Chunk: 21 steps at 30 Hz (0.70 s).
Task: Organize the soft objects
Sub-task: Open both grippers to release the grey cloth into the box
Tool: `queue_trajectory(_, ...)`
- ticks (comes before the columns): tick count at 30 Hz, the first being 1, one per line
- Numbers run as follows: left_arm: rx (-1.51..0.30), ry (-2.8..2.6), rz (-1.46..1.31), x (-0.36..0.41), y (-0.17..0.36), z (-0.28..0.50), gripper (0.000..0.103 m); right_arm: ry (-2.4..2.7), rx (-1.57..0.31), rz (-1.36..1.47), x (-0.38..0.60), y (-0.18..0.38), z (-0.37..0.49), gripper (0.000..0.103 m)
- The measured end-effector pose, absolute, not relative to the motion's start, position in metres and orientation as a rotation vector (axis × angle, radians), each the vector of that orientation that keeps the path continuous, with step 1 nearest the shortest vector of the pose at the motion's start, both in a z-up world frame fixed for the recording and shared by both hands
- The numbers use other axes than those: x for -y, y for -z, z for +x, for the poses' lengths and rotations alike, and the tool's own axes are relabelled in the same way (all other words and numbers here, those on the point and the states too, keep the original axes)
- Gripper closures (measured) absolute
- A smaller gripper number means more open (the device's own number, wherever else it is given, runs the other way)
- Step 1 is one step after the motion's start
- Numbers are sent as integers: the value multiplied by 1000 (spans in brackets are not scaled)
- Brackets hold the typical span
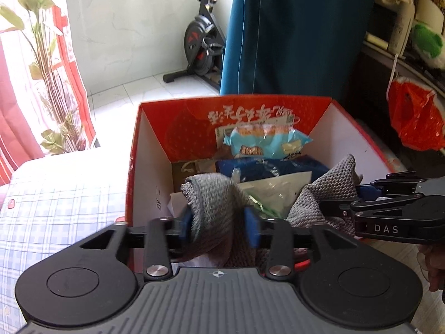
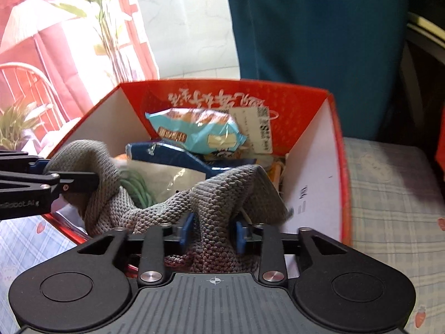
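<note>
A grey knitted cloth (image 1: 214, 203) hangs over the near side of an open red cardboard box (image 1: 155, 128). My left gripper (image 1: 219, 225) is shut on one bunched end of the cloth. My right gripper (image 2: 212, 232) is shut on the other end of the grey knitted cloth (image 2: 222, 194), and it shows in the left wrist view at the right (image 1: 358, 192). The left gripper shows in the right wrist view at the left (image 2: 83, 181). The cloth sags between them above the red box (image 2: 336, 144). Inside lie a light blue snack bag (image 1: 267, 139), a dark blue pack (image 1: 267, 167) and a clear plastic bag (image 2: 161, 178).
The box stands on a bed with a pale checked sheet (image 1: 61, 203). A teal curtain (image 1: 294, 27) hangs behind the box. An exercise bike (image 1: 200, 44) stands on the tiled floor. A red plastic bag (image 1: 414, 114) hangs at the right, and a plant (image 1: 52, 83) stands left.
</note>
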<state>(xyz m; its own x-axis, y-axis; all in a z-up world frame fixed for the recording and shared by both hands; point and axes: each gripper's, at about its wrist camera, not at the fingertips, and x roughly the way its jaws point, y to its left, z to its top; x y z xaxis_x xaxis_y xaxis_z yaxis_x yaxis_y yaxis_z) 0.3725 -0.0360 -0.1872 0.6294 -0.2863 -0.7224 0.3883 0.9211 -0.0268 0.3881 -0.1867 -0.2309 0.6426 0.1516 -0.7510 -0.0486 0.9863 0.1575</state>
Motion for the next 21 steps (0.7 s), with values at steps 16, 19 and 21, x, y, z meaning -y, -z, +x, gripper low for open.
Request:
queue_trajectory(16,-683,376,114,20,149,324,0,-67,-745,90,188,185,344,1)
queue_trajectory(19,-672,371,109,17,147,318,0,-64,-740,87,186,180,338,1)
queue_trajectory(21,-669,366,108,15,147,312,0,-59,-735,90,184,179,334,1)
